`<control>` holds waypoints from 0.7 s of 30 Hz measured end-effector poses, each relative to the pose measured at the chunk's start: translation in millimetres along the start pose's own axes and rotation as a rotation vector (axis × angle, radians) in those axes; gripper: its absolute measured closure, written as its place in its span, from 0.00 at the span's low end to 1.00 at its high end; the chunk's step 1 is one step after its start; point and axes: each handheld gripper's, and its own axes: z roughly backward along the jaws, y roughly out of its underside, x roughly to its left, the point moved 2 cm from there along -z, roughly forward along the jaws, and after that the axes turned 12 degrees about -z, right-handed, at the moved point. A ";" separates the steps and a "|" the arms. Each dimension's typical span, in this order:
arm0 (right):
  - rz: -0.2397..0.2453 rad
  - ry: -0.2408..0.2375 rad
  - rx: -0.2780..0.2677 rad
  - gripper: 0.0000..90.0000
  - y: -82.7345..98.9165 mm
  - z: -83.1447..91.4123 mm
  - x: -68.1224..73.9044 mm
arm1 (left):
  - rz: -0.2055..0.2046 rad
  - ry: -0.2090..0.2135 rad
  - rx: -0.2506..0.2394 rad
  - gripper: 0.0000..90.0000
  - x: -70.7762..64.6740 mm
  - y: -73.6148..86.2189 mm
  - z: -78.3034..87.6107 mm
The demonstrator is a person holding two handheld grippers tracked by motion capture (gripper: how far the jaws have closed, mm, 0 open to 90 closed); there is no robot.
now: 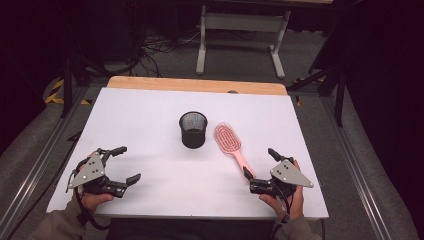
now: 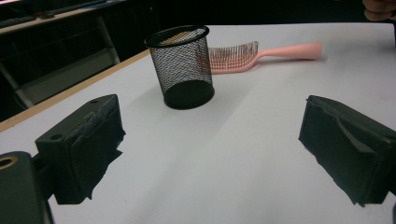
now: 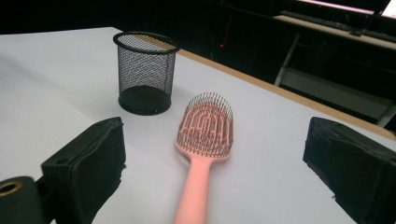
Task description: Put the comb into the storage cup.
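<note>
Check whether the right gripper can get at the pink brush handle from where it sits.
Probably yes: the right gripper has its jaws open, and the pink brush lies handle-first between them with nothing in the way; the mesh cup stands off to one side.

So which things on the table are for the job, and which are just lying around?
For the job:
- pink plastic hairbrush, lying bristles up
- black wire-mesh cup, standing upright
- right gripper, open by the brush handle

Lying about:
- metal-legged bench frame on the floor behind the table
- floor cables
</note>
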 end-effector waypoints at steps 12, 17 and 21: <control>-0.023 0.022 0.037 0.08 -7.5 -2.5 -2.3 | 0.010 0.007 0.011 0.08 -0.3 5.1 3.3; -0.021 0.035 0.095 0.08 -15.0 -8.9 -1.7 | 0.010 0.007 0.012 0.07 -2.4 5.4 5.6; 0.001 0.022 0.182 0.08 -25.9 -19.5 -2.3 | 0.016 0.005 0.015 0.07 -2.9 6.2 7.6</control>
